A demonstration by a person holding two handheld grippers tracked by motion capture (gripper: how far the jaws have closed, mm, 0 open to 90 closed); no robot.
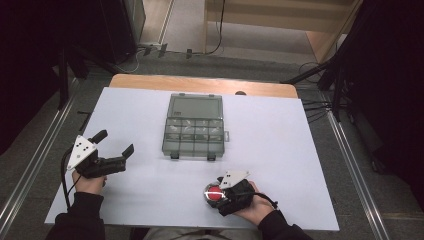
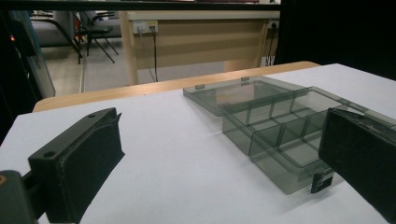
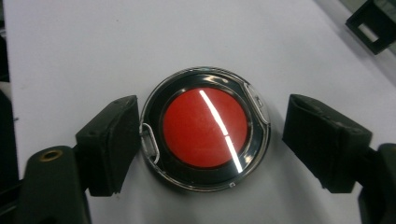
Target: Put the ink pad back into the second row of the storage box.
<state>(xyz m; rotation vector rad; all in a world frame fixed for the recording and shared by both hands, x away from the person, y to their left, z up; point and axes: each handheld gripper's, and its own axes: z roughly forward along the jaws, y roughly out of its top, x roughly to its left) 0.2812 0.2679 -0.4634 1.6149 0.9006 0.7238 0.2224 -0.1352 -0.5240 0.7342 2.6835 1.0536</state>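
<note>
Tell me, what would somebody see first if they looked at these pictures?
Probably the shiny round red disc in a clear, black-rimmed case, lying on the white table near its front edge, between the open jaws of the right gripper. Next comes the smoky grey see-through plastic box with little compartments, in the middle of the table with its lid laid open flat behind it. The left gripper hangs open at the left, pointing toward the box.
</note>
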